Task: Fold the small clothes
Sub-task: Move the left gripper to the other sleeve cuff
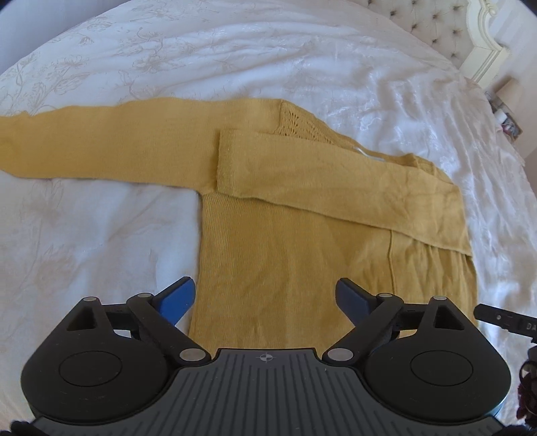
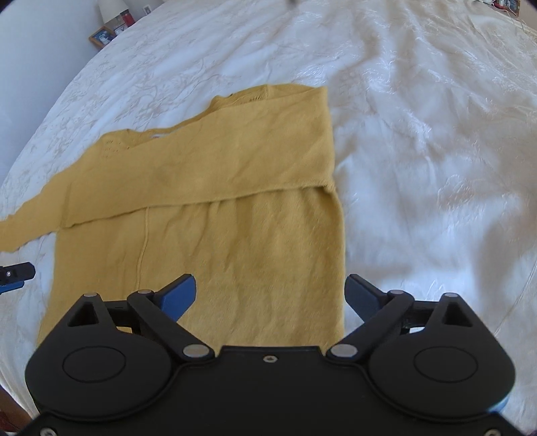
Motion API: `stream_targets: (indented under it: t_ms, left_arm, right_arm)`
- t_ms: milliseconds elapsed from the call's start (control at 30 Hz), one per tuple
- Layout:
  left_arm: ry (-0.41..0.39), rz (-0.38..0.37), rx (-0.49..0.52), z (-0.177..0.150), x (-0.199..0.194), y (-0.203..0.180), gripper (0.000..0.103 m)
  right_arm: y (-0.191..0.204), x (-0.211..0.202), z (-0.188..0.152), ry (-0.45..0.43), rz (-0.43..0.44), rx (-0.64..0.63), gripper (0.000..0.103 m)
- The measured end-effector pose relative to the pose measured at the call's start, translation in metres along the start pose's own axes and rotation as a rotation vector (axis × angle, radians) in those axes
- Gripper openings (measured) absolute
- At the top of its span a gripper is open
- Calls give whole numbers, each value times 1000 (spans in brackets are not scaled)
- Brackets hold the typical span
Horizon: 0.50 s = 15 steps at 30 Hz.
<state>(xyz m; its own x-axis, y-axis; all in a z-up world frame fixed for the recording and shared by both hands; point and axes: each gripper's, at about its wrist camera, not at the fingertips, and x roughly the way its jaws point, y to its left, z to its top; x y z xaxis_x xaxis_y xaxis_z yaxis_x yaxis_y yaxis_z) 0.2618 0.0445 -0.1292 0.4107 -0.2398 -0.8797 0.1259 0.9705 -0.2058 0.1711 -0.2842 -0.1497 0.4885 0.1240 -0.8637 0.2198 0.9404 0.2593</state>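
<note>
A mustard yellow knit sweater (image 1: 295, 255) lies flat on the white bedspread (image 1: 100, 241). One sleeve (image 1: 335, 187) is folded across its chest. The other sleeve (image 1: 100, 144) lies stretched out to the left. My left gripper (image 1: 265, 295) is open and empty, hovering over the sweater's lower left hem. In the right wrist view the sweater (image 2: 218, 218) fills the middle. My right gripper (image 2: 270, 291) is open and empty over the lower right hem. The tip of the left gripper shows at the left edge of that view (image 2: 15, 273).
The white embroidered bedspread (image 2: 436, 167) spreads out on all sides of the sweater. A tufted headboard (image 1: 436, 23) stands at the far right in the left wrist view. A nightstand with picture frames (image 2: 107, 33) sits beyond the bed.
</note>
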Motion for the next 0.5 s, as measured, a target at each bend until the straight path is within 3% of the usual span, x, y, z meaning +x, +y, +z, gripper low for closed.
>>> stream_targets:
  t_ms: [67, 400, 500]
  left_arm:
    - [9, 5, -1, -13, -6, -3, 91]
    - [-7, 25, -22, -63, -31, -28, 96]
    - [-5, 19, -50, -72, -35, -31, 103]
  right_arm:
    - [9, -5, -15, 22, 24, -29, 103]
    - [22, -24, -52, 64, 97, -107, 103]
    - [24, -31, -57, 51, 108, -126, 103]
